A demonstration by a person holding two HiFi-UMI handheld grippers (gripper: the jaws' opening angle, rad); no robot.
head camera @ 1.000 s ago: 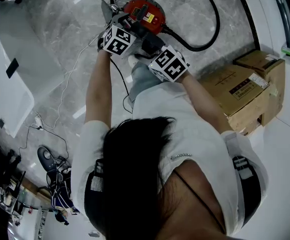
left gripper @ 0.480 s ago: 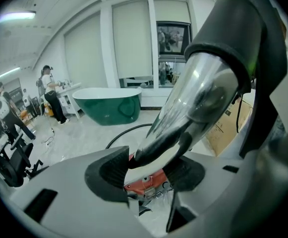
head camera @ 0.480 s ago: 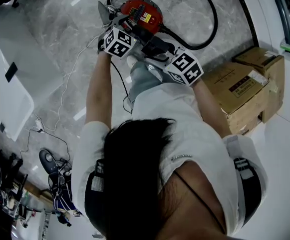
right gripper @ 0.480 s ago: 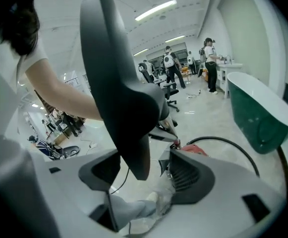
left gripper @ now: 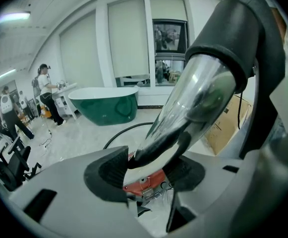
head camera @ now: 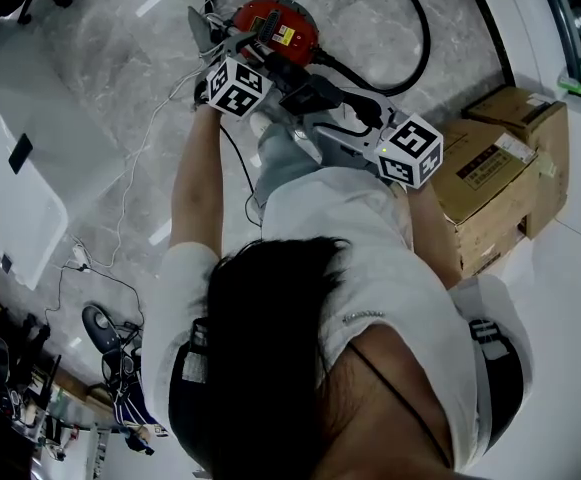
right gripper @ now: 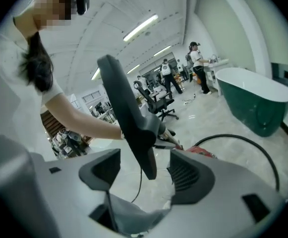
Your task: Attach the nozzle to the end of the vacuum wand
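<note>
Head view, nearest first — the person (head camera: 370, 258), in a white shirt, is seen from above with both arms stretched toward 12 o'clock.

Left gripper (left gripper: 146, 172): its fingers (left gripper: 106, 175) stand at a middling width, closed on the narrow dark end of the nozzle (left gripper: 193, 98). The nozzle is a clear tapered tube that rises toward 1 o'clock to a black collar (left gripper: 233, 33). Both pads touch it. This gripper's marker cube (head camera: 235, 86) sits at 11 o'clock of the person's head.

Right gripper (right gripper: 144, 175): the fingers are wide apart, having just been opening, with nothing pressed between them. The lower tip of the dark vacuum wand (right gripper: 129, 113) shows in line with the gap and clear of both pads. Whether it lies within the fingers or just beyond them cannot be told. This gripper's marker cube (head camera: 411, 150) lies at 1 o'clock of the head, apart from the left one, with the dark wand between the two.

Farther out — the red vacuum canister (head camera: 270, 18) stands on the marble floor (head camera: 370, 13) at 12 o'clock, just beyond the left gripper. A black hose (head camera: 427, 38) leaves it and curves round toward 1 o'clock. Cardboard boxes (head camera: 485, 183) are stacked at 3 o'clock of the right gripper, just beside that arm. Farthest, in the left gripper view, a green bathtub (left gripper: 104, 103) stands at 10 o'clock before white wall panels.
</note>
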